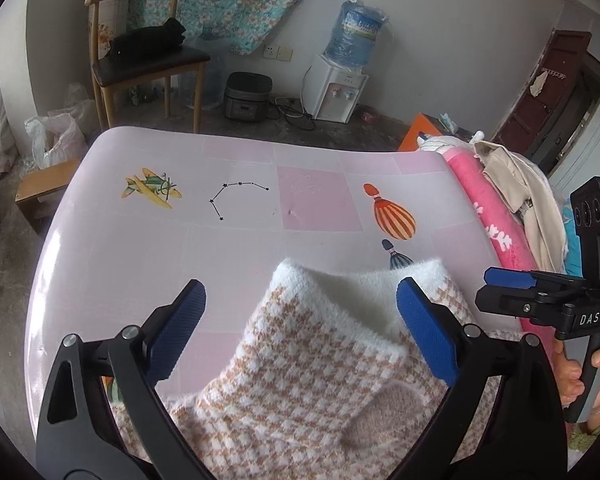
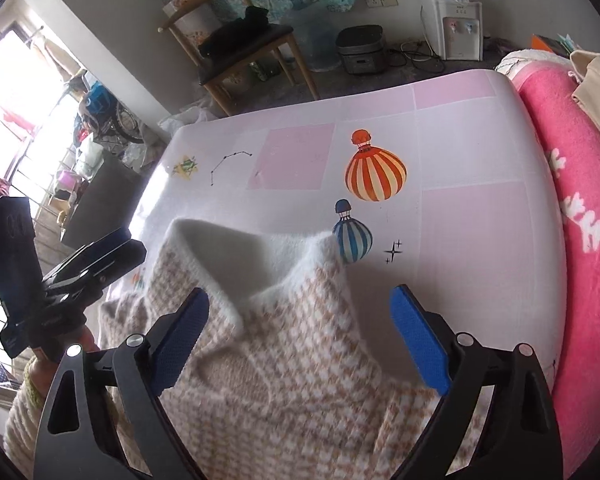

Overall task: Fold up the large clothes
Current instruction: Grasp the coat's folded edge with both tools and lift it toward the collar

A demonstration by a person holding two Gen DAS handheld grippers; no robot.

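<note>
The left tongs [image 1: 300, 320] are seen spread wide apart, nothing being gripped between the blue pads [image 1: 426, 330]. They are held above a fuzzy garment [image 1: 300, 380] in a tan-and-white houndstooth weave, whose white inner side [image 1: 364, 300] is turned up at the far edge. The right tongs [image 2: 300, 332] are likewise spread wide, with nothing clamped, and are held over the same garment [image 2: 300, 380], near its white folded-over edge [image 2: 240, 260].

In the left wrist view the right tongs [image 1: 508, 280] are seen side-on at the right edge, carried by a hand [image 1: 580, 368]; from that angle their opening cannot be judged. In the right wrist view the left tongs [image 2: 100, 256] appear at the left, also edge-on.

The garment is spread on the near part of a table [image 1: 140, 260] covered in a pink-and-white checked cloth printed with a striped orange balloon [image 2: 374, 172], a blue balloon [image 2: 352, 236] touched by the garment's corner, a yellow aeroplane [image 1: 152, 188] and a star pattern [image 1: 236, 198]. A pink towel [image 2: 580, 220] and a beige cloth [image 1: 520, 196] are piled at the table's right side. Beyond the table a wooden chair [image 1: 148, 52], a rice cooker [image 1: 246, 96] and a water dispenser [image 1: 340, 92] are seen on the floor.
</note>
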